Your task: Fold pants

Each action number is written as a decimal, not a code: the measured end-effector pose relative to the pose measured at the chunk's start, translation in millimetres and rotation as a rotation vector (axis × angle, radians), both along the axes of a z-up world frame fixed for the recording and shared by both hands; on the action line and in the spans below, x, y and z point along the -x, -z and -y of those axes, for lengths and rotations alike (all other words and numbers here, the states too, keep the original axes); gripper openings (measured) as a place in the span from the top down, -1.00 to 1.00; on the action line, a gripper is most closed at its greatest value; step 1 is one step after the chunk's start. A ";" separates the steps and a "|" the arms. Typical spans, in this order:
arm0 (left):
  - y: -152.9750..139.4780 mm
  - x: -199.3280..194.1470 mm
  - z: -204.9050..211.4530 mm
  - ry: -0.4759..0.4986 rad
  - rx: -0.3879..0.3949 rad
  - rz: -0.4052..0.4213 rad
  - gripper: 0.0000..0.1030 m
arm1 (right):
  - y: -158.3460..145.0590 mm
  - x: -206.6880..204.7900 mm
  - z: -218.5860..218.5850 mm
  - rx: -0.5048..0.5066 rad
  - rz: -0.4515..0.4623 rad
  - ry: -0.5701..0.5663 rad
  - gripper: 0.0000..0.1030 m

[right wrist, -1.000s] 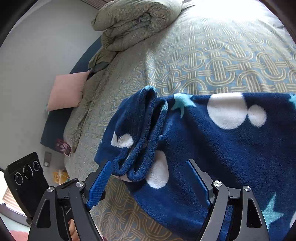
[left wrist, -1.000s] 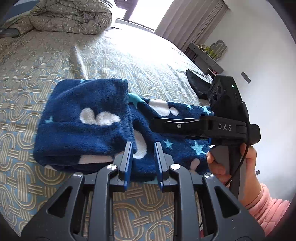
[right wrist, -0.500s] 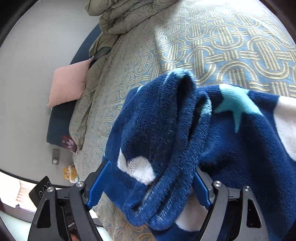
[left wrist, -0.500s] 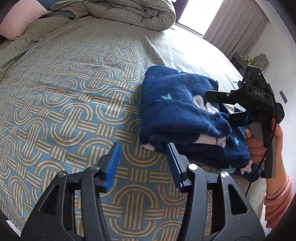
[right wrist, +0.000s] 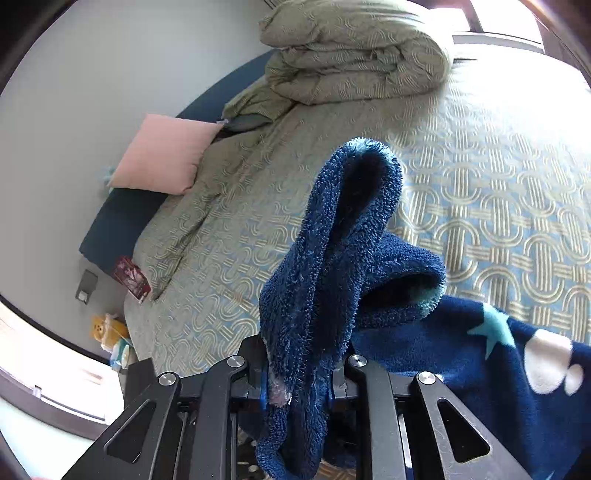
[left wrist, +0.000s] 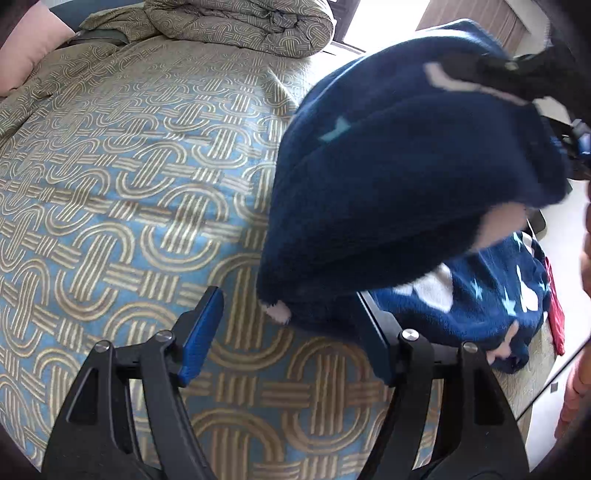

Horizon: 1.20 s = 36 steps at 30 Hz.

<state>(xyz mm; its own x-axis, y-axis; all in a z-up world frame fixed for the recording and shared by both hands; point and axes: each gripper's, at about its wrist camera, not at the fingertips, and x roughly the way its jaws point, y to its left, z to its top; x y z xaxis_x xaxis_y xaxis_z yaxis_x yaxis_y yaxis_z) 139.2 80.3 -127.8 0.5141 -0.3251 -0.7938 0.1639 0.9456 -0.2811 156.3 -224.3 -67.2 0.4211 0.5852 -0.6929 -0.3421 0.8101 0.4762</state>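
Note:
The dark blue fleece pants (left wrist: 388, 166) with white and teal shapes lie on the bed's right side, and their folded upper part is lifted off the cover. My right gripper (right wrist: 299, 380) is closing on a thick fold of the pants (right wrist: 332, 258), with its pads pressing the fabric. In the left wrist view that gripper (left wrist: 517, 70) shows dark and blurred at the top right. My left gripper (left wrist: 288, 332) is opening, jaws wide. The pants' hanging lower edge dips between its fingers close to the right one, and the pads do not press it.
The patterned blue and tan bed cover (left wrist: 110, 184) stretches to the left. A rolled duvet (left wrist: 240, 26) lies at the bed's head, beside a pink pillow (right wrist: 162, 155). A person's hand (left wrist: 585, 258) and pink sleeve show at the right edge, near a red item (left wrist: 554, 314).
The right gripper has gone from wide open to shut on the folded edge and raised it. The left gripper has opened wider and now stands under the lifted pants.

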 end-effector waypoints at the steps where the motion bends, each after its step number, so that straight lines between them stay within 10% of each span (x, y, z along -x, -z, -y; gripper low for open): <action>1: -0.7 -3.4 4.9 -0.013 -0.002 0.001 -0.39 | -6.8 2.8 4.2 0.004 0.014 0.005 0.61; 9: -19.6 6.9 27.5 0.037 0.066 0.005 -0.50 | -19.5 18.0 36.5 -0.004 0.045 0.041 0.61; 17: -12.7 -10.1 20.9 -0.172 -0.181 0.054 -0.58 | -17.3 18.4 45.6 -0.063 0.040 0.048 0.61; 20: -13.2 -1.5 10.7 -0.105 -0.113 0.030 -0.60 | -22.8 20.6 62.8 -0.100 0.051 0.083 0.63; 27: -10.9 17.3 21.0 -0.027 -0.291 0.089 -0.60 | -8.0 21.3 95.0 -0.126 0.007 0.129 0.63; 36: -15.3 16.4 20.6 -0.007 -0.273 0.093 -0.60 | 10.1 27.9 113.5 -0.121 -0.027 0.157 0.63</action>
<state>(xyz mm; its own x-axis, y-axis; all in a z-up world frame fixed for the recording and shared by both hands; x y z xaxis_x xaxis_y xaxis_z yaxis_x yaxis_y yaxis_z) 122.7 59.7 -112.5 0.5904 -0.1022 -0.8006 0.1706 0.9853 0.0000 128.4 -337.8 -77.3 0.4960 0.5931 -0.6341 -0.2015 0.7890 0.5804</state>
